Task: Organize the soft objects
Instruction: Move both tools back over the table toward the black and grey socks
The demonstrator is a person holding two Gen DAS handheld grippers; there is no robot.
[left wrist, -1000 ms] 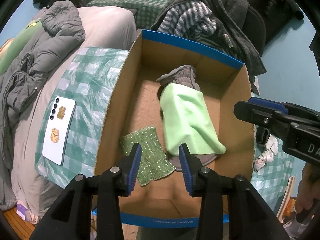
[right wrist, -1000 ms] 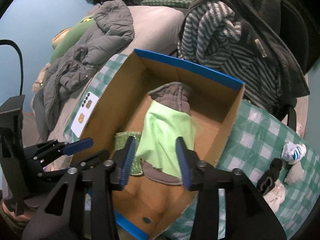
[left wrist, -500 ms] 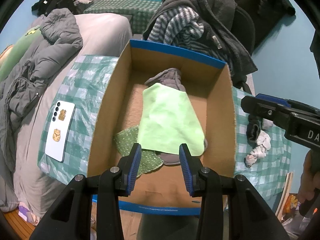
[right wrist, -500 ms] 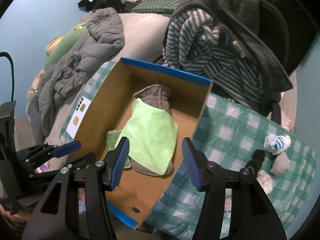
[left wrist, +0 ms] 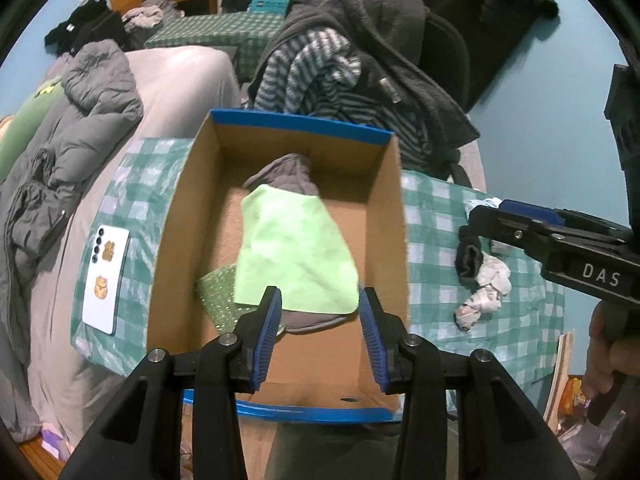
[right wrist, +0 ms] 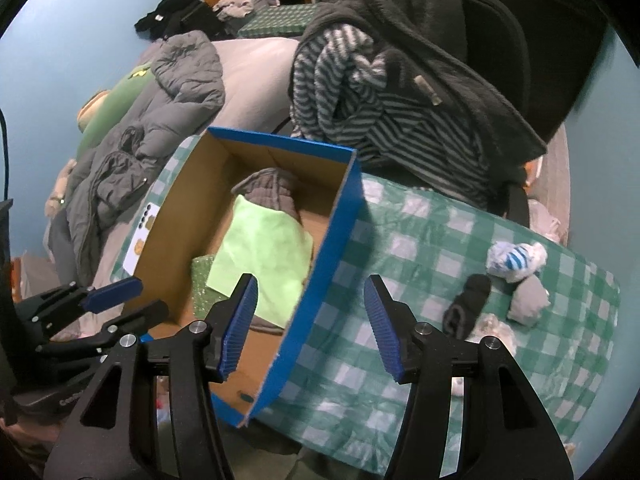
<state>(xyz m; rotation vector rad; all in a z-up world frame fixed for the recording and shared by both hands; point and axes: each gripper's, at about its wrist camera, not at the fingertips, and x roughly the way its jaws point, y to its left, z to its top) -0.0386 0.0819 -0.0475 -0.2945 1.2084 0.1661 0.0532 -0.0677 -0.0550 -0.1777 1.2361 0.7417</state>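
A cardboard box (left wrist: 184, 220) with blue outer walls (right wrist: 332, 248) stands on the green checked tablecloth. Inside lie a light green cloth (left wrist: 292, 248) over a grey cloth (left wrist: 288, 172) and a dotted green cloth (left wrist: 218, 292). My left gripper (left wrist: 320, 294) hangs above the box's near end, jaws opening with nothing between them. My right gripper (right wrist: 311, 282) is open and empty over the box's right wall. To its right lie a black sock (right wrist: 468, 300), a blue-striped white sock (right wrist: 516, 258) and a grey sock (right wrist: 528, 300).
A white phone (left wrist: 106, 276) lies on the cloth left of the box. A bed with a grey jacket (left wrist: 80, 120) is further left. Behind the box a chair carries striped and dark garments (left wrist: 340, 72). A person's hand (left wrist: 608, 352) shows at the right.
Both grippers rose and drew back from the box. The right one shifted right over the box wall and its jaws widened. The left jaws widened a little.
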